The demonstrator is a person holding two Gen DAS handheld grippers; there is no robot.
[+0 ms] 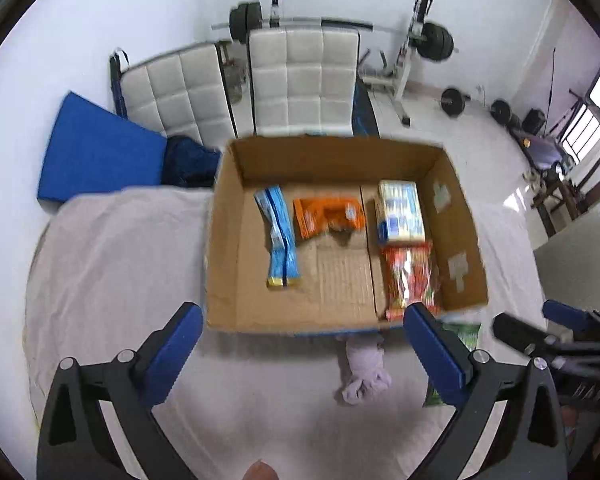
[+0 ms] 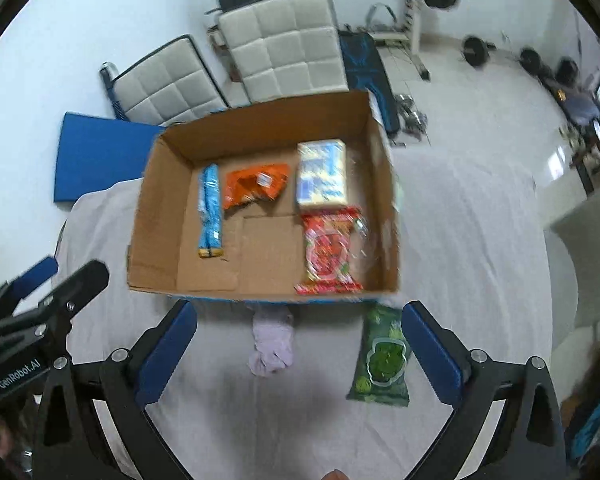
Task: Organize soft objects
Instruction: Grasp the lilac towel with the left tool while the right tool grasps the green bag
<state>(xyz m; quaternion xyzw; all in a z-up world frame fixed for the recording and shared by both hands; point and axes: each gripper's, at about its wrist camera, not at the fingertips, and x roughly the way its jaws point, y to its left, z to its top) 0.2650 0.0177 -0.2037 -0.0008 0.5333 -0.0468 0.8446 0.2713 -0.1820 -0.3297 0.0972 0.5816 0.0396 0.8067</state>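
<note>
An open cardboard box (image 1: 224,240) (image 2: 156,216) sits on a cloth-covered table. Inside lie a blue packet (image 1: 279,236) (image 2: 210,212), an orange packet (image 1: 326,216) (image 2: 254,186), a white-blue pack (image 1: 400,212) (image 2: 322,178) and a red snack bag (image 1: 410,276) (image 2: 330,252). In front of the box lie a crumpled lilac cloth (image 1: 366,372) (image 2: 272,344) and a green snack bag (image 2: 382,360) (image 1: 466,334). My left gripper (image 1: 302,354) is open and empty, held above the table before the box. My right gripper (image 2: 298,352) is open and empty, with the cloth and green bag between its fingers' span.
The pale cloth-covered table (image 1: 120,260) (image 2: 460,240) extends left and right of the box. White padded chairs (image 1: 304,76) (image 2: 284,44), a blue mat (image 1: 96,152) and gym weights (image 1: 436,42) stand behind. The other gripper shows at each view's edge (image 1: 540,340) (image 2: 40,304).
</note>
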